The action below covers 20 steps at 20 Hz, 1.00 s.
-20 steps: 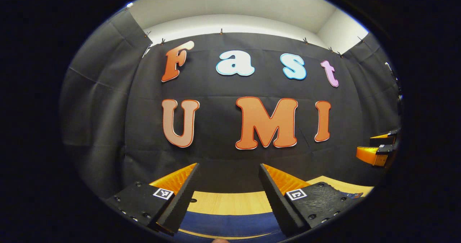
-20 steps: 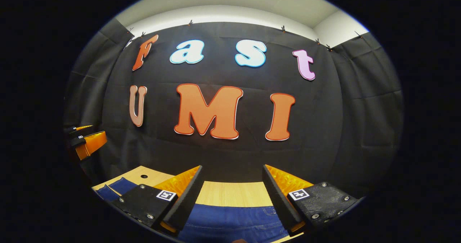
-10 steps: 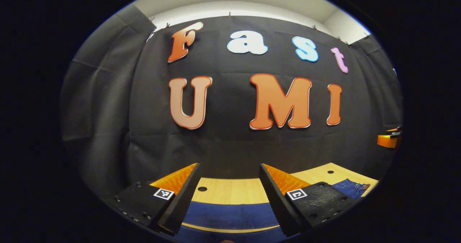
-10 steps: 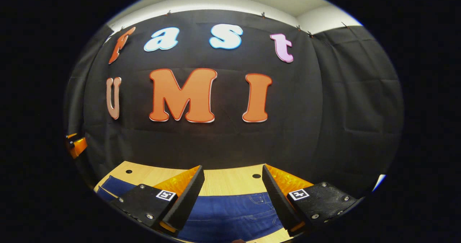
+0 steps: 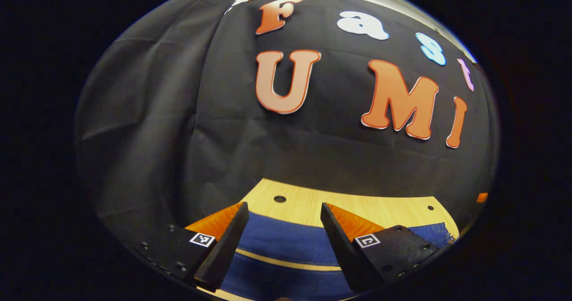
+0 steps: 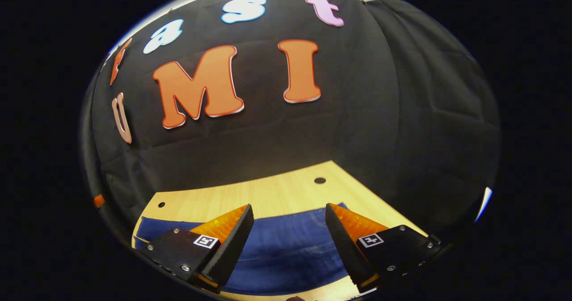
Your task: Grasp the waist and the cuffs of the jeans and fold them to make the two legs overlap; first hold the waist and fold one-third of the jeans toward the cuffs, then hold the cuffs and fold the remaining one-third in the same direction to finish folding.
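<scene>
Now I hold my left gripper [image 5: 280,240] and right gripper [image 6: 289,243] wide apart, empty, above the jeans [image 6: 286,243] lying flat on the wooden table [image 6: 277,194]; I judge the denim soft, fairly heavy, best pinched at waistband and cuff edges.

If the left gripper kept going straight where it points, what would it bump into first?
Probably the jeans: the open left gripper tilts down toward the blue denim lying on the wooden table. Depth is hard to judge.
</scene>
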Each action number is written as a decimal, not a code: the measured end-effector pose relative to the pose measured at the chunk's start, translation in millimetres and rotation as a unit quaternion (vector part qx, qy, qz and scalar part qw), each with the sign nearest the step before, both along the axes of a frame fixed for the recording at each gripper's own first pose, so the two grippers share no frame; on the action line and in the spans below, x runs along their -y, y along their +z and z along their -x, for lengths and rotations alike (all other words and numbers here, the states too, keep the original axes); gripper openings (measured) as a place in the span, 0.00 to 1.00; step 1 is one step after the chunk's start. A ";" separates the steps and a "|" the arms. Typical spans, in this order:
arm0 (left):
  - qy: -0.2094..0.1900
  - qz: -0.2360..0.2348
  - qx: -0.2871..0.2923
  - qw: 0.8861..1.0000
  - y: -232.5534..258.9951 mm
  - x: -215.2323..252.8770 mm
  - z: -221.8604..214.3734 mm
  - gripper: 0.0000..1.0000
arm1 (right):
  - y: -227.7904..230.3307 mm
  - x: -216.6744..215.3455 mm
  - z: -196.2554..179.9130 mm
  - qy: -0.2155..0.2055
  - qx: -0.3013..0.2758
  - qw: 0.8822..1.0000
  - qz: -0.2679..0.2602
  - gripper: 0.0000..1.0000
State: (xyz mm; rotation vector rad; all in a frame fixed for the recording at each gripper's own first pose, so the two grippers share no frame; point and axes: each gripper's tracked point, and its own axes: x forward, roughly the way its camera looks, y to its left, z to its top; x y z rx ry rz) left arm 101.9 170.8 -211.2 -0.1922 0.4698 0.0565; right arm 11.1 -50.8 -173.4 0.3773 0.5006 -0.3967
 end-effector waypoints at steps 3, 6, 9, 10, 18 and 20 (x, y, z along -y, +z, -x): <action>0.022 0.031 -0.052 0.998 -31.9 -17.0 12.4 0.98 | -27.6 7.2 2.3 -0.016 -0.025 0.999 -0.042 0.98; 0.048 0.084 -0.108 0.989 -67.4 -32.5 35.3 0.98 | -49.9 15.6 11.7 -0.033 -0.050 0.995 -0.081 0.98; 0.102 0.137 -0.174 0.970 -105.8 -54.7 63.8 0.96 | -74.3 22.8 25.5 -0.048 -0.080 0.989 -0.118 0.98; 0.119 0.144 -0.199 0.962 -116.8 -63.2 79.1 0.98 | -82.2 22.8 28.8 -0.053 -0.090 0.986 -0.129 0.98; 0.201 0.232 -0.281 0.909 -177.4 -110.1 144.2 0.98 | -131.9 19.3 46.2 -0.077 -0.147 0.965 -0.202 0.98; 0.215 0.247 -0.294 0.898 -184.0 -115.0 152.7 0.98 | -139.0 18.4 50.8 -0.082 -0.158 0.961 -0.213 0.98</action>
